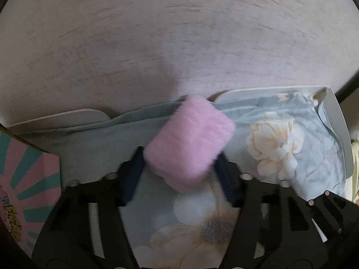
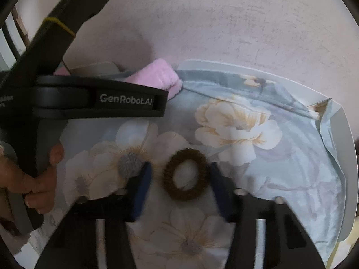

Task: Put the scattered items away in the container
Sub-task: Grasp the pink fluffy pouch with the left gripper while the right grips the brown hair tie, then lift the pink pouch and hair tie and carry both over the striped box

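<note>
In the left wrist view my left gripper [image 1: 179, 161] is shut on a fluffy pink scrunchie [image 1: 189, 142], held over the container [image 1: 338, 121], a white box lined with flowered blue cloth. In the right wrist view my right gripper [image 2: 180, 179] has its jaws wide apart around a brown scrunchie [image 2: 186, 174]; I cannot tell whether the blue fingers [image 2: 143, 183] touch it or whether it rests on the cloth. The pink scrunchie [image 2: 157, 76] and the left gripper's black body [image 2: 101, 99] show at the upper left, over the box's far rim [image 2: 246, 69].
A pink-and-teal printed box [image 1: 24, 179] lies at the left of the container. The pale speckled tabletop [image 2: 224, 22] stretches beyond the container. A hand [image 2: 29, 179] grips the left tool's handle.
</note>
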The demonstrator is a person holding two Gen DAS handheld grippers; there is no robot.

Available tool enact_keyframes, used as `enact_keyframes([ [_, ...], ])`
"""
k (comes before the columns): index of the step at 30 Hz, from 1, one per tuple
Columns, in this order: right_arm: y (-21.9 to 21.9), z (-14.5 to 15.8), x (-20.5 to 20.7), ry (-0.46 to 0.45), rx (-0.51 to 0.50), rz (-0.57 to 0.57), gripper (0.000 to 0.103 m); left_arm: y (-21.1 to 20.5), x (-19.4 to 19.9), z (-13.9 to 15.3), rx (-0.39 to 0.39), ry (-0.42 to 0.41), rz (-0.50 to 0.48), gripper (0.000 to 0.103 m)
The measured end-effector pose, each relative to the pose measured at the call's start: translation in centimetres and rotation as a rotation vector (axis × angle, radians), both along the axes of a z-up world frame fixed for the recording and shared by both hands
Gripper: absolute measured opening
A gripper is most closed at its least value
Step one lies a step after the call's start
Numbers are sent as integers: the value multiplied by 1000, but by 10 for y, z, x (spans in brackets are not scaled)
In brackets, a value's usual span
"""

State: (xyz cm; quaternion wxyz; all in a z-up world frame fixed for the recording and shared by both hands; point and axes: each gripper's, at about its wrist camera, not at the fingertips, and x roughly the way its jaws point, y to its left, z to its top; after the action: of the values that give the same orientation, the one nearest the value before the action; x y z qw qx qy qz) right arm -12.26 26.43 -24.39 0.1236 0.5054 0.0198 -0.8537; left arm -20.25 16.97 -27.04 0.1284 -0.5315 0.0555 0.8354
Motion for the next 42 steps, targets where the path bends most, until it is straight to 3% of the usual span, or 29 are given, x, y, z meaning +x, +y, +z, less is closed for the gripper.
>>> enact_keyframes([
  [2,1,1,2,8,-8,13,20,3,4,2,-19,23,-15,48],
  [3,2,2,2,9,-16,11,18,4,6,2,-21,28,-19,45],
  [17,16,22,15,18,-88,-22,15,-2,24,27,41,55,3,36],
  [31,37,91,44,96,-120,-55,15,-37,61,112,104,138,22,35],
  [42,-44,153,33,210,-89,61,15,-117,103,190,74,250,102,35],
])
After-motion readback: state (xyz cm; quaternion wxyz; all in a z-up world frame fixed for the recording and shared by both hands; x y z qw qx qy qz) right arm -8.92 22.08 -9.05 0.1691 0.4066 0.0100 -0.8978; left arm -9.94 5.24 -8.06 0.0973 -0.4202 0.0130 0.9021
